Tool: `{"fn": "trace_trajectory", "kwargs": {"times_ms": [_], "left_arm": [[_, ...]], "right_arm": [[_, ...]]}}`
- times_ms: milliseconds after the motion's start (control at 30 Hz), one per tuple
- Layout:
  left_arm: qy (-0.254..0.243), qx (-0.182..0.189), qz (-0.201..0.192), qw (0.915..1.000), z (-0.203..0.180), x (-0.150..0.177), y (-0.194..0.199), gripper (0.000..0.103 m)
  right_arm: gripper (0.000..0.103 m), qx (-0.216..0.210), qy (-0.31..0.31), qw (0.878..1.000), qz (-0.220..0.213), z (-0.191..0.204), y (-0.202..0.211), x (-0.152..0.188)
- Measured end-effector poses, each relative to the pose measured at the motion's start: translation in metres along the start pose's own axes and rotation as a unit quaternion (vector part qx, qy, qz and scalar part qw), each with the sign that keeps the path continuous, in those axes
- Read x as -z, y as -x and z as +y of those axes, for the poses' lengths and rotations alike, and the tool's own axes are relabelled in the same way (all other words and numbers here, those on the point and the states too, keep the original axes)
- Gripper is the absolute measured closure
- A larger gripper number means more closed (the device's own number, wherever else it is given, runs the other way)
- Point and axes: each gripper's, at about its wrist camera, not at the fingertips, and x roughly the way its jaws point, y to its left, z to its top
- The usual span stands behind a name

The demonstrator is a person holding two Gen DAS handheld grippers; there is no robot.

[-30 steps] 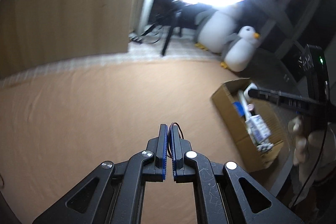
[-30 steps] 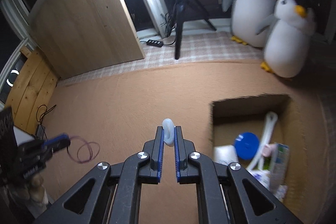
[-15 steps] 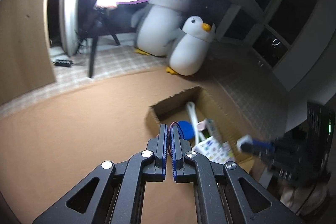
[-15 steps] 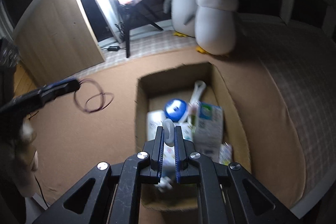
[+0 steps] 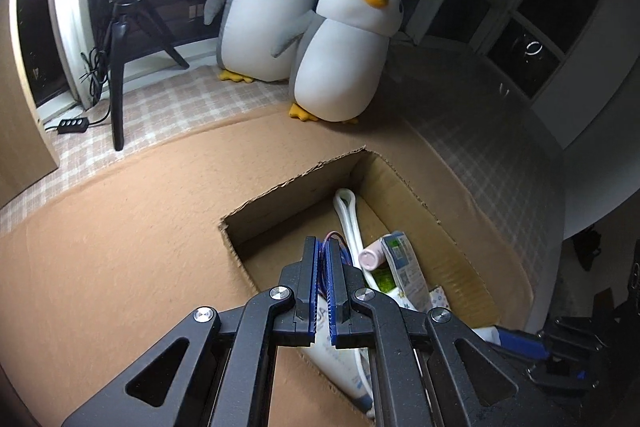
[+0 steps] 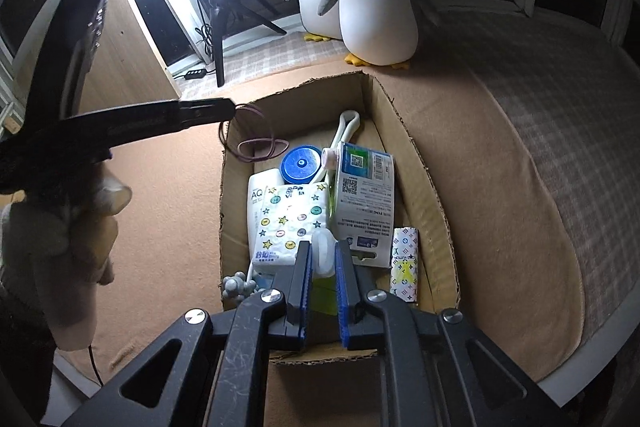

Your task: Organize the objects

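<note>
An open cardboard box point(image 6: 404, 131) lies on the tan blanket and holds several items: a blue round lid point(image 6: 301, 165), a green-and-white carton point(image 6: 366, 195), a star-print tissue pack point(image 6: 290, 219). My left gripper point(image 5: 323, 249) is shut on a thin red-purple wire loop point(image 6: 256, 143), which dangles over the box's far left corner in the right wrist view. My right gripper point(image 6: 323, 251) is shut on a small pale-blue soft object point(image 6: 323, 251) and hangs over the box's near end.
Two plush penguins point(image 5: 340, 67) stand beyond the box point(image 5: 416, 195). A ring light on a tripod point(image 5: 120, 67) stands at the back left beside a wooden panel point(image 6: 136, 59). The checked bedding point(image 6: 560, 115) runs along the right.
Both grippers have swung from the open blanket to over the box. The wire loop now hangs above the box's far corner, and the pale-blue object is above its near end.
</note>
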Motion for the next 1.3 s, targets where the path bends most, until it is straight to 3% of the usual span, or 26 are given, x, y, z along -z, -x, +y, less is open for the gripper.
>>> {"fn": "trace_trajectory", "kwargs": {"times_ms": [133, 167, 200, 233, 267, 300, 767, 1133, 1300], "left_arm": [[0.003, 0.002, 0.004, 1.0, -0.002, -0.004, -0.008, 0.098], [0.001, 0.01, 0.009, 0.9999, -0.003, -0.005, -0.011, 0.093], [0.0, 0.012, 0.011, 0.9999, -0.003, -0.005, -0.012, 0.072], [0.001, 0.01, 0.009, 0.9999, -0.003, -0.005, -0.012, 0.051], [0.001, 0.005, 0.003, 1.0, -0.003, -0.005, -0.011, 0.044], [0.002, 0.0, -0.001, 1.0, -0.002, -0.005, -0.009, 0.037], [0.019, -0.038, 0.015, 0.999, 0.029, 0.014, 0.013, 0.032], [0.033, -0.092, -0.012, 0.9952, 0.066, 0.049, 0.079, 0.029], [0.048, -0.13, -0.037, 0.9896, 0.087, 0.082, 0.118, 0.026]], "right_arm": [[0.091, 0.001, -0.006, 1.0, -0.001, -0.005, -0.002, 0.0], [0.084, 0.002, -0.008, 1.0, -0.002, -0.006, -0.001, 0.0], [0.076, 0.002, -0.011, 1.0, 0.0, -0.007, -0.002, 0.0], [0.055, 0.005, -0.012, 1.0, 0.003, -0.007, -0.003, -0.001], [0.044, 0.008, -0.012, 1.0, 0.003, -0.007, -0.002, -0.001], [0.044, 0.01, -0.009, 1.0, -0.001, -0.006, -0.001, -0.001], [0.044, 0.014, 0.002, 1.0, -0.009, 0.014, 0.001, 0.0], [0.042, 0.004, 0.019, 1.0, -0.019, 0.055, 0.003, -0.004], [0.041, 0.009, 0.04, 0.999, -0.031, 0.084, 0.005, -0.002]]}}
